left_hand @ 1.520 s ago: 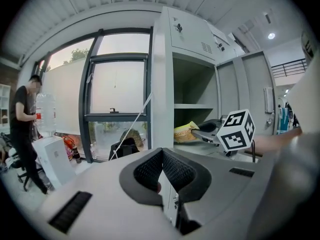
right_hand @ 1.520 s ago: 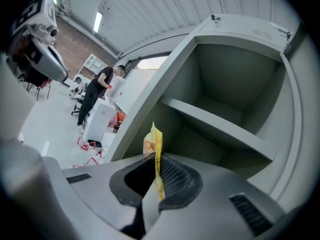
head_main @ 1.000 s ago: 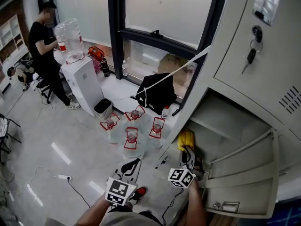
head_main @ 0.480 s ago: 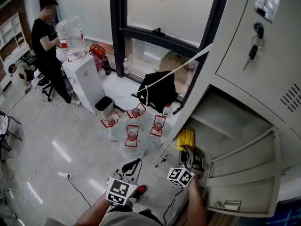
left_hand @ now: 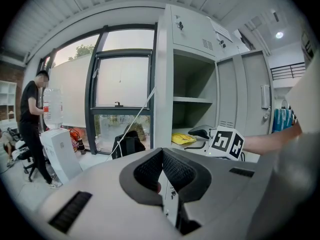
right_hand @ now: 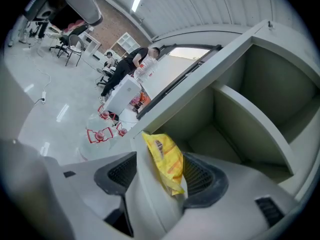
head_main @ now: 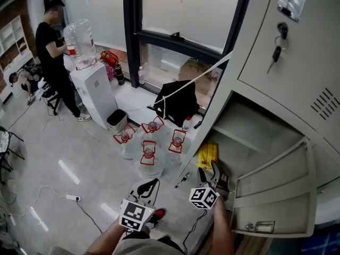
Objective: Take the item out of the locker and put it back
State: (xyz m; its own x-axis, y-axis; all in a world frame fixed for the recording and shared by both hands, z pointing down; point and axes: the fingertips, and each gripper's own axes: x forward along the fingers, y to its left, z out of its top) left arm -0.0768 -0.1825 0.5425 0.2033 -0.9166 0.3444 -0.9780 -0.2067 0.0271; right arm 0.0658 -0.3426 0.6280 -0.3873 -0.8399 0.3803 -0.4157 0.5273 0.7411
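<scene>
Person (head_main: 50, 47) at water dispenser (head_main: 95, 92), water jugs (head_main: 150, 155) on floor (head_main: 64, 147), black bag (head_main: 178, 105) beneath window (head_main: 180, 15)

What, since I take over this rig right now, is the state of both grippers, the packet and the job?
Left gripper: shut, empty, outside the locker.
Right gripper: jaws have just been opening, now wide; the yellow packet sits between them, not gripped.
Packet: lying at the front edge of the open lower compartment.
Done: packet apparently set back and released.
Left: draw the right gripper back out.

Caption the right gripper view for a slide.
Right gripper, jaws just opened, with the yellow plastic packet between them at the front edge of the open grey metal locker.
</scene>
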